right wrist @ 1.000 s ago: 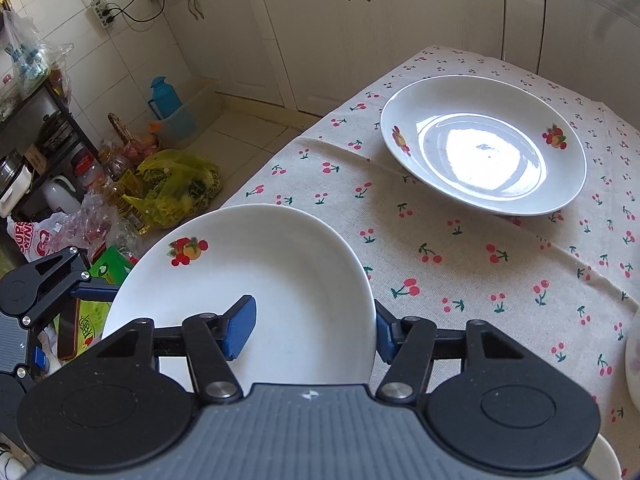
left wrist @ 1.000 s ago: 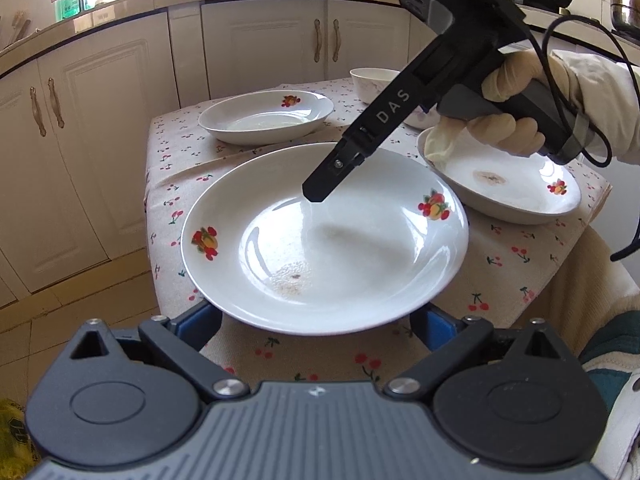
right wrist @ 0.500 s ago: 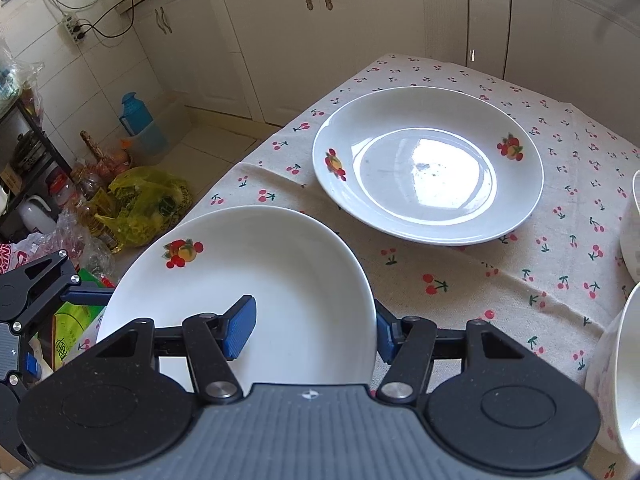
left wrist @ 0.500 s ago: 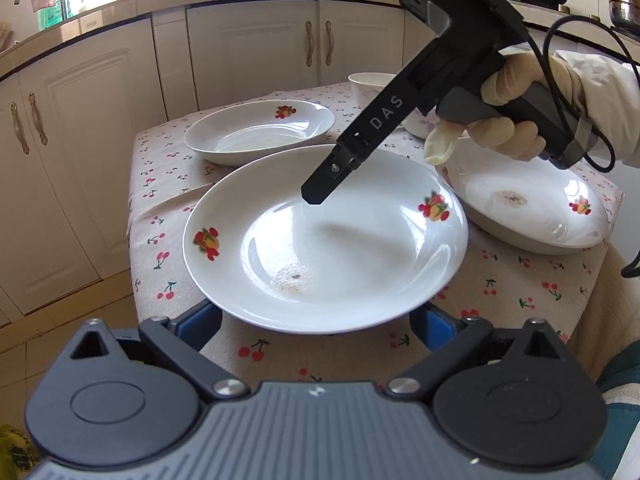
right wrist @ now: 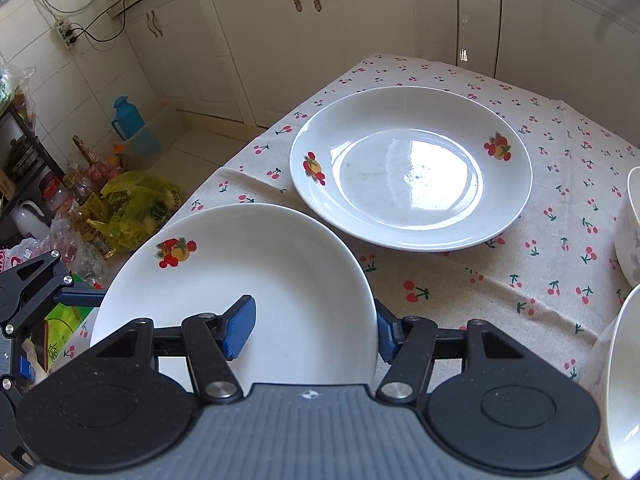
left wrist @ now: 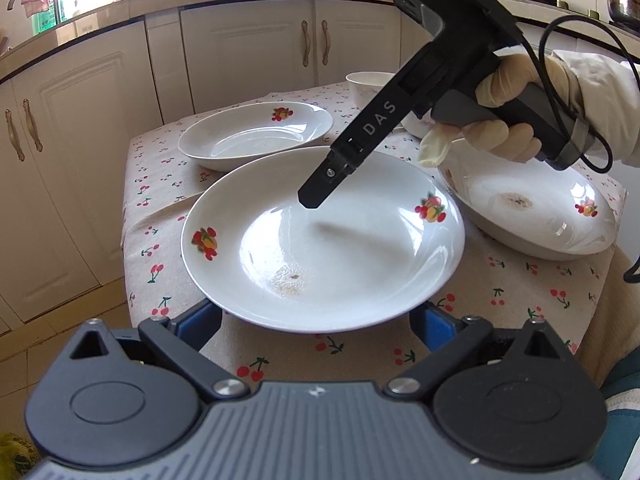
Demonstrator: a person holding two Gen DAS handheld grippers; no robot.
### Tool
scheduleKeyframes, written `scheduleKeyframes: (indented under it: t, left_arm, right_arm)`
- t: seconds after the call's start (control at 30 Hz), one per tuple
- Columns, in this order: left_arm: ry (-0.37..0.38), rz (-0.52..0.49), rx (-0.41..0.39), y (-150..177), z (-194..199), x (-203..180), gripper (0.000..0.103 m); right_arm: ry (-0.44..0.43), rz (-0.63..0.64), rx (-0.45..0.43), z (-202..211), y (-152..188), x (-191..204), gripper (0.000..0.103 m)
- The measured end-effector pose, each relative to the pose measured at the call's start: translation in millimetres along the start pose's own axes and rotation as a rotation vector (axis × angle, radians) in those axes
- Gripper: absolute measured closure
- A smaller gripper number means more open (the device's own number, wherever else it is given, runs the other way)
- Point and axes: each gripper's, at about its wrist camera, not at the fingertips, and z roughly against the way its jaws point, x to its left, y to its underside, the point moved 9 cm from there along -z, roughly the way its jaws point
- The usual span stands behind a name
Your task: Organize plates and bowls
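A white plate with fruit prints (left wrist: pixel 320 240) is held above the table's front edge; it also shows in the right wrist view (right wrist: pixel 240 280). My right gripper (right wrist: pixel 314 324) is shut on its rim, one finger (left wrist: pixel 324 184) lying over the inside. My left gripper (left wrist: pixel 316 320) is open, with its blue pads under the plate's near rim at either side. A second fruit-print plate (left wrist: pixel 256 134) lies on the table (left wrist: pixel 520 280) at the far left, seen too in the right wrist view (right wrist: pixel 412 168). A third plate (left wrist: pixel 528 208) lies at the right.
A white bowl (left wrist: pixel 370 88) stands at the table's back; another bowl (right wrist: pixel 632 228) sits at the right edge of the right wrist view. White cabinets (left wrist: pixel 248 52) ring the table. Bags and bottles (right wrist: pixel 132 204) crowd the floor to the left.
Both grippers and the held plate have moved forward over the table. The far plate now sits nearer and more central in the right wrist view.
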Motion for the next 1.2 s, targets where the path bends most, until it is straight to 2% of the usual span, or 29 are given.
scheduleKeyframes:
  t: [0.1, 0.17, 0.23, 0.57, 0.73, 0.83, 0.97, 1.2]
  left_arm:
    - [0.001, 0.007, -0.003, 0, 1, 0, 0.003]
    - [-0.005, 0.015, -0.005, 0, 4, 1, 0.002]
    - [-0.016, 0.027, -0.005, 1, 8, 2, 0.002]
    - [-0.073, 0.112, -0.05, -2, 42, 1, 0.001]
    - [-0.115, 0.12, -0.078, -7, 57, -11, 0.001]
    - [-0.108, 0.137, -0.081, -8, 62, -21, 0.001]
    - [-0.114, 0.142, -0.103, -11, 69, -36, 0.001]
    - [-0.107, 0.145, -0.11, -13, 72, -63, 0.001]
  right_arm:
    - [-0.012, 0.016, -0.008, 4, 0, 4, 0.018]
    - [0.017, 0.042, -0.033, 11, -2, 6, 0.005]
    - [0.036, 0.06, -0.06, 22, -3, 6, 0.003]
    - [0.129, 0.108, -0.165, 82, 18, 14, 0.0]
    - [0.179, 0.153, -0.208, 109, 44, 26, 0.0]
    - [0.195, 0.166, -0.223, 122, 63, 31, 0.0]
    - [0.216, 0.153, -0.239, 137, 89, 32, 0.0]
    - [0.306, 0.104, -0.294, 166, 135, 22, 0.0]
